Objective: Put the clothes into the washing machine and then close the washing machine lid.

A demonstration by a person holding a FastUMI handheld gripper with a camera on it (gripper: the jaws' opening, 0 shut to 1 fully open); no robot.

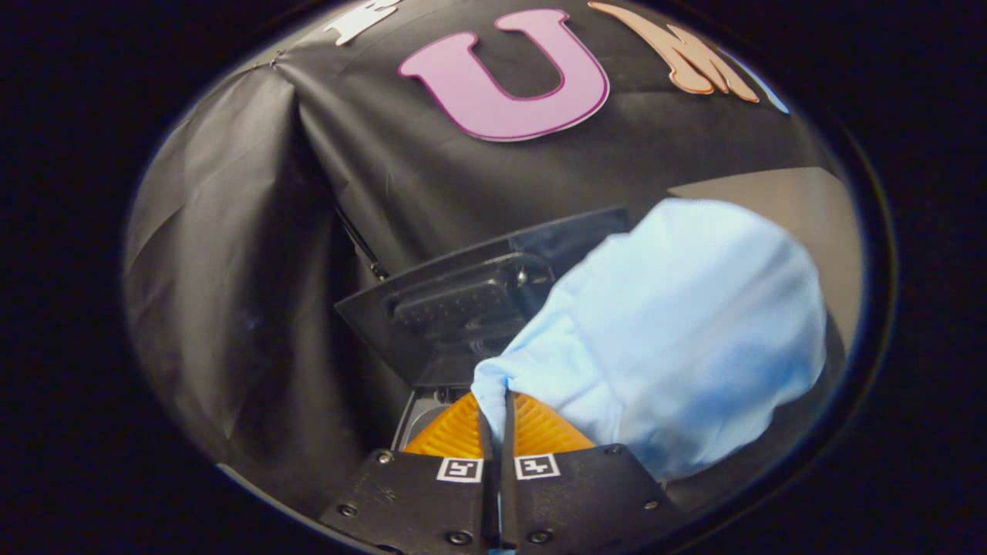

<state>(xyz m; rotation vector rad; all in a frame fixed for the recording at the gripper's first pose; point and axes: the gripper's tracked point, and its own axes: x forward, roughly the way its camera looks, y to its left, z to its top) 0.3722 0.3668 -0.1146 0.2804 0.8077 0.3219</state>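
A light blue garment (pixel 678 331) hangs bunched from my gripper (pixel 497 401), whose two fingers are shut on a pinched fold of it. The cloth billows out to the right, ahead of the fingers. Behind it the washing machine's dark lid (pixel 463 308) stands raised and tilted, showing its inner panel. A sliver of the machine's grey top (pixel 420 412) shows just left of the fingers; the drum opening is hidden by the cloth and the fingers.
The black cloth wall (pixel 254 231) hangs close behind and to the left of the machine, folded at a corner. A tan surface (pixel 802 208) shows past the garment at the right.
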